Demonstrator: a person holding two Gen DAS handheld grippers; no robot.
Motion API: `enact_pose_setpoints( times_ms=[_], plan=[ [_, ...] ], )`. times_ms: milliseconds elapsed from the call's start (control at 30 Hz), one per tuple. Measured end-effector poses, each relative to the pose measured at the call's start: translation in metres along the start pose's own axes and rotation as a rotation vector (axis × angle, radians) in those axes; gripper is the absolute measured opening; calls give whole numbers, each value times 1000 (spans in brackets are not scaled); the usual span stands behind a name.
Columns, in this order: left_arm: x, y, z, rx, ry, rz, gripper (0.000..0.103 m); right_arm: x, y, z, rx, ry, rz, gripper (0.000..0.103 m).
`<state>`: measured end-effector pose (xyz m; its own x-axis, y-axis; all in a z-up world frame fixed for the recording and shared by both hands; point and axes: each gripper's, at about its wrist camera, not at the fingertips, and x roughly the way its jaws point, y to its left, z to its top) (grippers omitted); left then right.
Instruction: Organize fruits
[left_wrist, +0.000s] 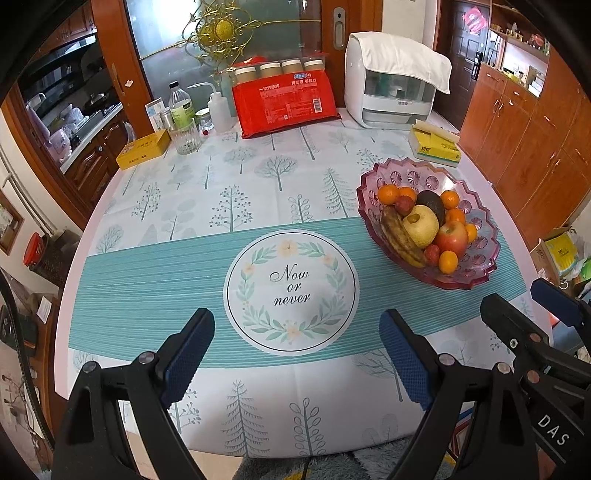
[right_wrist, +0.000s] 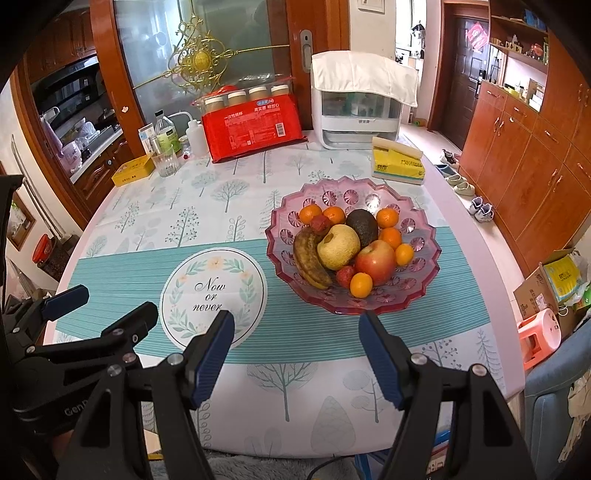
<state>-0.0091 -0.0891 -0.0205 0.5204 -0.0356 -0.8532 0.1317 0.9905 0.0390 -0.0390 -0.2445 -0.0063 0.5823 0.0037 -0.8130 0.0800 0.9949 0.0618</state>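
Note:
A pink glass fruit bowl (left_wrist: 476, 273) (right_wrist: 424, 229) stands on the right half of the table. It holds a spotted banana (right_wrist: 308, 258), a yellow pear (right_wrist: 338, 245), a red apple (right_wrist: 375, 260), a dark avocado (right_wrist: 364, 225), several small oranges (right_wrist: 360, 284) and red lychees (right_wrist: 345, 275). My left gripper (left_wrist: 297, 328) is open and empty above the table's near middle, left of the bowl. My right gripper (right_wrist: 297, 321) is open and empty just before the bowl's near rim. Each gripper shows at the edge of the other's view.
At the table's back stand a red package (right_wrist: 253, 129), a white covered appliance (right_wrist: 360, 107), a yellow tissue pack (right_wrist: 397, 164), a yellow tin (right_wrist: 133, 170), a glass (right_wrist: 166, 160) and bottles (right_wrist: 164, 133). Wooden cabinets (right_wrist: 524, 166) line the right wall.

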Motion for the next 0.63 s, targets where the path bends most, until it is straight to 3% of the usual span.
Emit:
enact_pose_setpoints(
  times_ms=[633],
  plan=[
    [9,-1,-1,-7,28,7,90,16,-1,-5,-2,22,14,71]
  ],
)
